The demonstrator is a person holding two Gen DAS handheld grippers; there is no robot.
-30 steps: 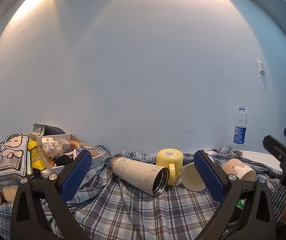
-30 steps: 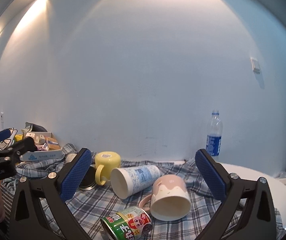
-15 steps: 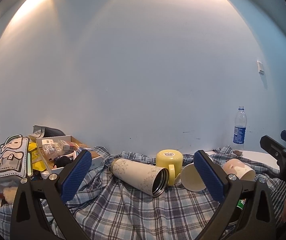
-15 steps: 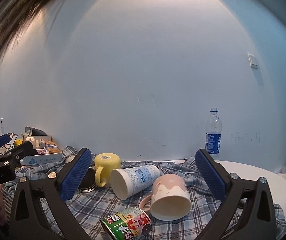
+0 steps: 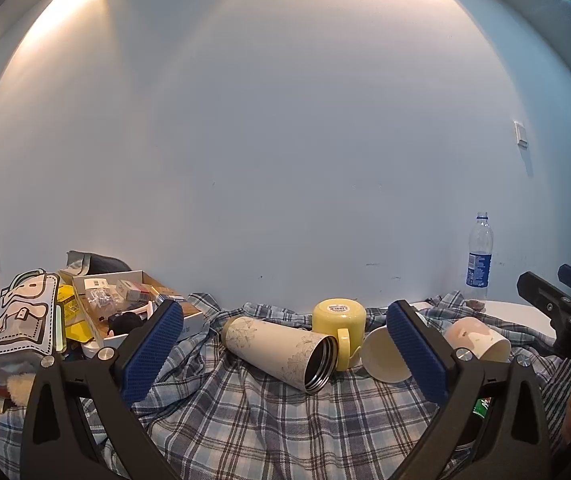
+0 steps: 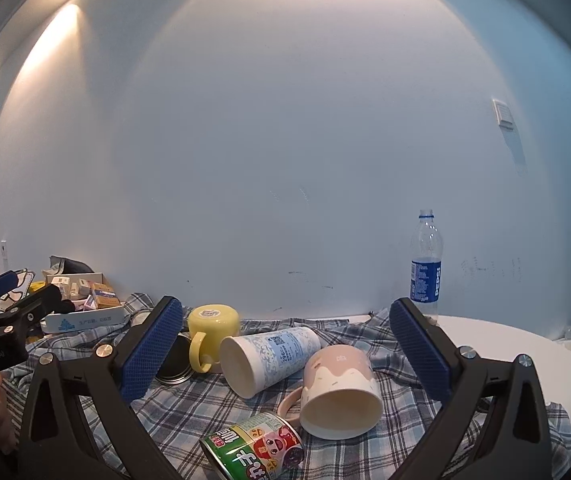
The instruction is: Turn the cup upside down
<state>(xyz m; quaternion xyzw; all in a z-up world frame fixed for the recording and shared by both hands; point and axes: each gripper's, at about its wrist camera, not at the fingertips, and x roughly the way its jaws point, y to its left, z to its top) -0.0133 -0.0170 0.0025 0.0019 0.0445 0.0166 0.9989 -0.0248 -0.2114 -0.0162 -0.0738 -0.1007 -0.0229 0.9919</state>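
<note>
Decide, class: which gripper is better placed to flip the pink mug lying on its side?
Probably the right gripper. It is open, with the pink mug lying between its fingers. For the left gripper, the mug sits beyond its right finger.

- A white table (image 6: 525, 344), round-edged, with a rumpled plaid cloth (image 6: 189, 412) spread over most of it.
- On the cloth: a yellow mug (image 6: 213, 326) upside down, and a paper cup (image 6: 269, 354), pink mug (image 6: 339, 390), green can (image 6: 253, 450) and steel tumbler (image 5: 277, 348) on their sides.
- A water bottle (image 6: 425, 268) stands on bare tabletop.
</note>
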